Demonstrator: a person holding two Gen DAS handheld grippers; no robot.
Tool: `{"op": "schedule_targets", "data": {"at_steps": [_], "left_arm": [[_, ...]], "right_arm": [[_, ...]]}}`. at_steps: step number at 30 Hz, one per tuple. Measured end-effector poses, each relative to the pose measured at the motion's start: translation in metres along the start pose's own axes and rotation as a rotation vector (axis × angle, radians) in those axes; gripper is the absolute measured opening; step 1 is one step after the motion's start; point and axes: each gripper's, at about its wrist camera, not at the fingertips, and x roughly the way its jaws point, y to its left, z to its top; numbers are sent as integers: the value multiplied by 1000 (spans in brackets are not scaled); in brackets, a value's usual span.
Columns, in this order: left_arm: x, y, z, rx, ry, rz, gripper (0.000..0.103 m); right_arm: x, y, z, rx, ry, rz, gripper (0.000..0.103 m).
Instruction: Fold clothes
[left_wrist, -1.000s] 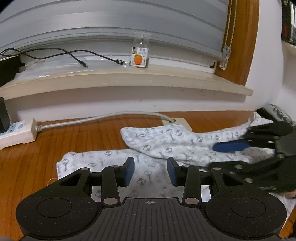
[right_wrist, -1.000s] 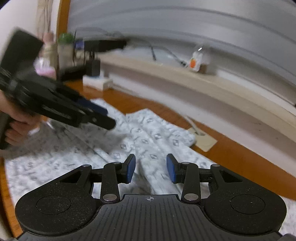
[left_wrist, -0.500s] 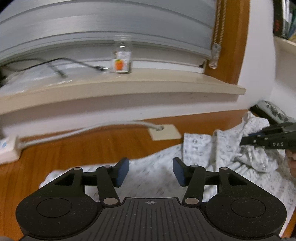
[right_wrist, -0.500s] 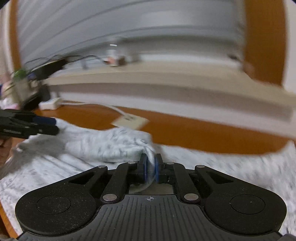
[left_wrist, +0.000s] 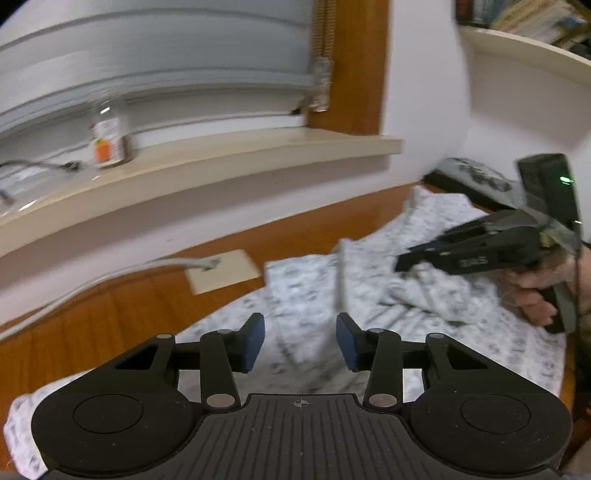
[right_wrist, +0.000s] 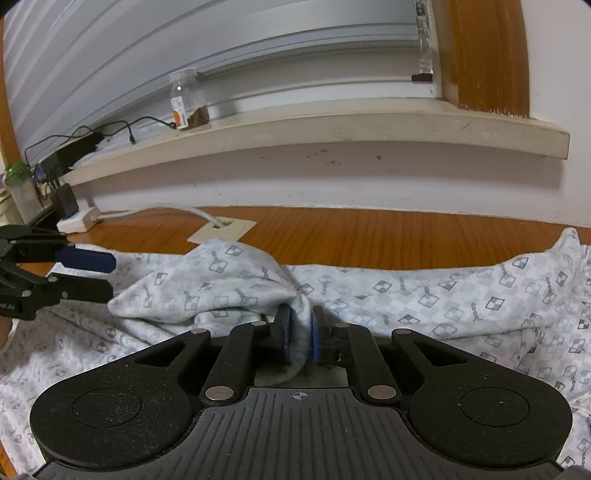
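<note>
A white garment with a grey check print (right_wrist: 424, 295) lies spread on the wooden floor (right_wrist: 369, 232). My right gripper (right_wrist: 300, 334) is shut on a bunched fold of it, lifting a folded flap (right_wrist: 207, 284) over the rest. In the left wrist view the same garment (left_wrist: 306, 295) lies under my left gripper (left_wrist: 300, 341), which is open with nothing between its blue pads. The right gripper (left_wrist: 402, 264) shows there at the right, held by a hand (left_wrist: 535, 291). The left gripper (right_wrist: 99, 275) appears at the left edge of the right wrist view.
A beige sill (right_wrist: 332, 129) runs along the wall with a clear jar (right_wrist: 188, 99) and black cables (right_wrist: 122, 125). A white power strip (right_wrist: 79, 219), its grey cord and a floor socket plate (right_wrist: 221, 230) lie beyond the garment. A dark patterned object (left_wrist: 476, 177) sits far right.
My right gripper went from open to shut on the garment and pulled a fold to the right. My left gripper stayed open, spread wider and swung right.
</note>
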Motion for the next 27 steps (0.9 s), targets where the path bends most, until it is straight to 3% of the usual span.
{"op": "schedule_targets", "data": {"at_steps": [3,8,9,10,11,14,19,23,25,26,27], "left_arm": [[1,-7,0,28,2,-36,54],[12,-7,0,51,27,-2,52],[14,-3,4,33,28,-5,37],[16,1,7,14,30,-8,11],[18,6,11,-4,32,-11,5],[20,13,29,-13,13,1,4],[19,11,60,7,-26,-5,4],[8,-2,78,37,-66,-52,4],[5,-10,82,54,-76,-58,4],[5,-12,83,57,-81,-54,4],[4,-11,82,53,-90,-49,5]], "right_arm": [[-1,1,-1,-11,-5,-9,13],[-2,-1,-1,-1,-8,-4,14],[-3,-1,-1,-2,-11,-3,14],[-4,-1,-1,-4,-15,-2,18],[-6,1,-1,-17,-21,-7,20],[-20,13,5,-86,-71,-24,25],[-26,46,20,-262,-120,-14,50],[-21,69,32,-396,-129,-21,50],[-12,62,39,-369,-110,10,42],[-8,59,42,-354,-101,28,31],[-7,53,45,-319,-101,64,12]]}}
